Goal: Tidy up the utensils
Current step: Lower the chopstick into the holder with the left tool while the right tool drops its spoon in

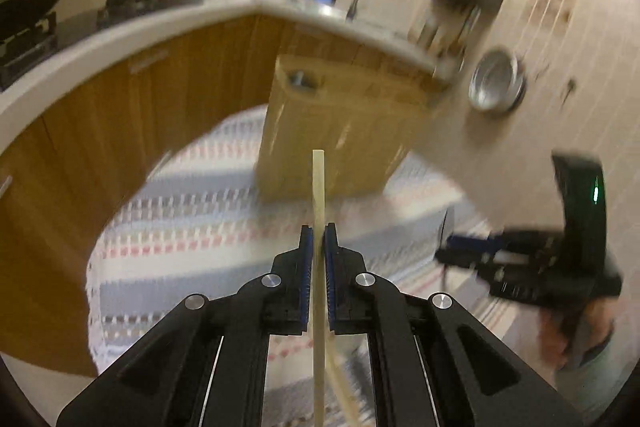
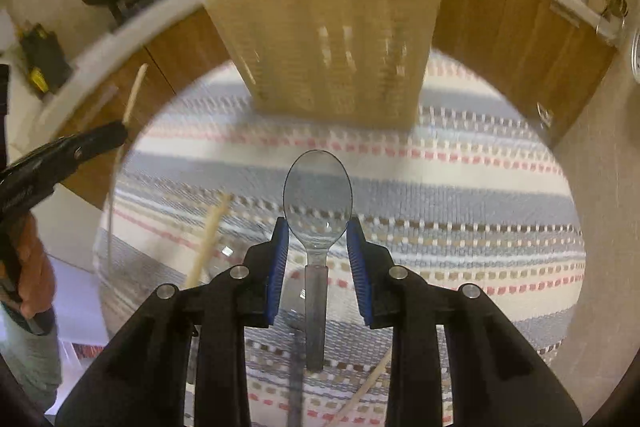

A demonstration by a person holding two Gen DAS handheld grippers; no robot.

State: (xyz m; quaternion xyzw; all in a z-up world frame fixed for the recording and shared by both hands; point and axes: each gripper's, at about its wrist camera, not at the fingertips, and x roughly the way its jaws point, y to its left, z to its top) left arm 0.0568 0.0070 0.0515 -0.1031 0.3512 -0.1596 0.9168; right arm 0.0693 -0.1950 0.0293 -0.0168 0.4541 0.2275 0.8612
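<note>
My left gripper [image 1: 319, 227] is shut on a pale wooden chopstick [image 1: 319, 183] that sticks up past the fingertips, above the striped cloth [image 1: 192, 211]. In the right wrist view the left gripper [image 2: 116, 135] shows at the left edge with the chopstick [image 2: 134, 91] in it. My right gripper [image 2: 317, 231] holds a clear plastic spoon [image 2: 318, 187], bowl forward between the blue pads; the jaws stand fairly wide and contact with the spoon is unclear. The right gripper [image 1: 452, 251] shows at the right in the left wrist view. More chopsticks [image 2: 208, 243] lie on the cloth.
A wooden cutting board [image 1: 340, 131] stands upright at the far side of the cloth-covered table, also in the right wrist view [image 2: 332, 43]. Behind it runs a kitchen counter [image 1: 120, 35] with a pan, a pot and a tap. A metal bowl [image 1: 496, 81] hangs on the wall.
</note>
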